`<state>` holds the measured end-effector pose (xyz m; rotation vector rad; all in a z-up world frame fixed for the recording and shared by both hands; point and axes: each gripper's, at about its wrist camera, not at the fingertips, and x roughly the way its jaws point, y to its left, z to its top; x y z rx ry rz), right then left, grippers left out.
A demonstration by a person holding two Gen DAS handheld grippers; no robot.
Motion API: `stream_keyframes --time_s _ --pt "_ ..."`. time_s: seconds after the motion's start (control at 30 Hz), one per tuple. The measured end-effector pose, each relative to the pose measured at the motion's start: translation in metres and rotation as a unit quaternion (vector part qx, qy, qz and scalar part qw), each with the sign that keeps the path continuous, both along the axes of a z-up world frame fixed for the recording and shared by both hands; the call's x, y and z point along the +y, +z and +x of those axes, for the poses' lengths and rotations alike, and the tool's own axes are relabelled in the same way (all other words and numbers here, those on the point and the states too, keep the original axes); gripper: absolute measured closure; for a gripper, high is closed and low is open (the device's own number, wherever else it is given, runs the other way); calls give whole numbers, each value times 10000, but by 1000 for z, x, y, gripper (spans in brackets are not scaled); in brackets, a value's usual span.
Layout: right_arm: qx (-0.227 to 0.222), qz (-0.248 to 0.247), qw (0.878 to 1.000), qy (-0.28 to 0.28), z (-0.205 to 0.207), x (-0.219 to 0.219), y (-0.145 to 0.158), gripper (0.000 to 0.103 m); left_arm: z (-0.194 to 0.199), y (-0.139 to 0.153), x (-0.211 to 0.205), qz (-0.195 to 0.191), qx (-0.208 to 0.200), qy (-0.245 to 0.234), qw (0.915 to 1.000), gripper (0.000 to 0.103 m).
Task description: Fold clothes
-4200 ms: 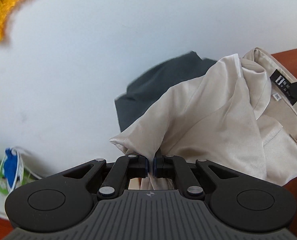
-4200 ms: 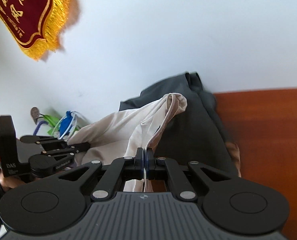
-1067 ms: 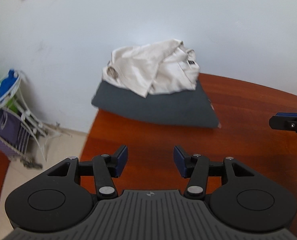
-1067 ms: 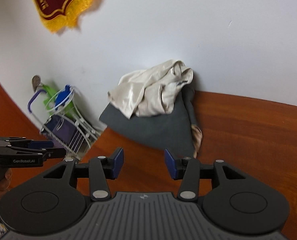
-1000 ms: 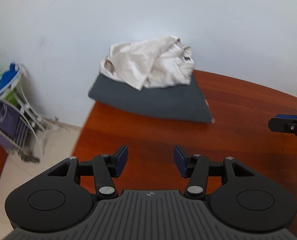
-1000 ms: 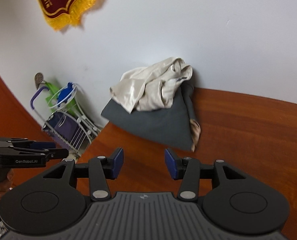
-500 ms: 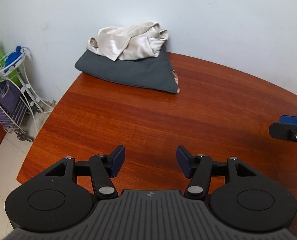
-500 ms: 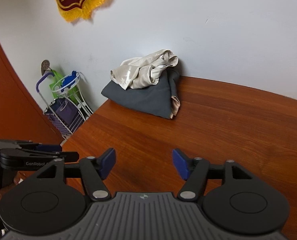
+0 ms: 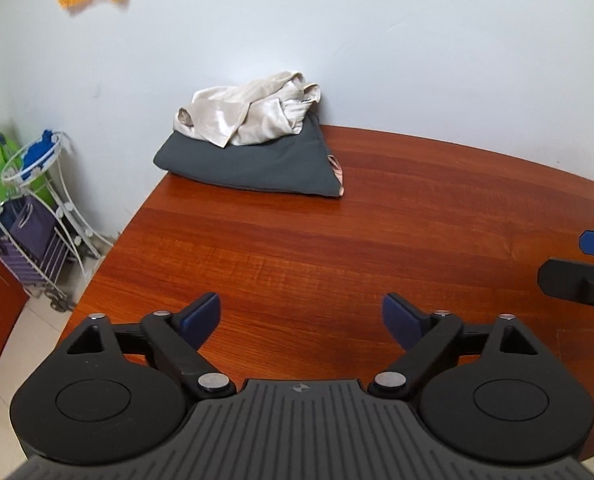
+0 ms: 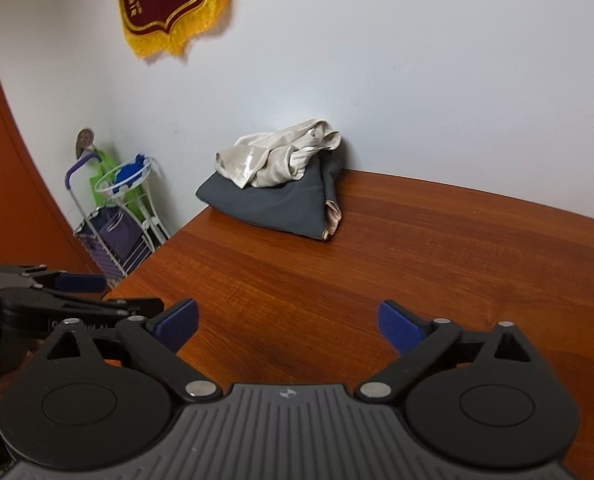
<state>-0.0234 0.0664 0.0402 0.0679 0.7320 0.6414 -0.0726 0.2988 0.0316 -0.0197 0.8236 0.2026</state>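
A cream satin shirt [image 9: 249, 118] [image 10: 275, 158] lies crumpled on top of a folded dark grey garment [image 9: 253, 164] [image 10: 273, 202] at the far left corner of the wooden table [image 9: 337, 248] [image 10: 377, 260], against the wall. My left gripper [image 9: 301, 318] hangs open over the near part of the table, far from the pile, with nothing between its fingers. My right gripper [image 10: 289, 322] is also open and empty, well back from the clothes. In the right wrist view the left gripper [image 10: 73, 292] shows at the left edge.
A white wire stand with a blue item [image 9: 33, 160] [image 10: 127, 178] and a purple trolley bag [image 9: 29, 236] [image 10: 113, 236] stand on the floor left of the table. A red banner with gold fringe [image 10: 169, 4] hangs on the white wall. An orange door [image 10: 5, 184] is at far left.
Both grippers let go of the cream shirt, left it on the grey pile and drew back toward the near side of the table. Their jaws have opened wider.
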Motion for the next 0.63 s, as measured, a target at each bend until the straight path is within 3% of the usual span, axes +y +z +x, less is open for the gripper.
stream_keyframes --time_s 0.1,0.4,0.63 --pt "20 -100 9999 -122 -8 3 -4 1 -11 1 -2 38 -52 -99 9999 0" --pt "90 -389 9984 -399 -33 11 -16 1 -27 -12 -2 175 131 -218 9995 0" --pt "101 -452 9981 -396 -41 12 -17 1 -30 -11 -2 156 -24 -300 9994 0"
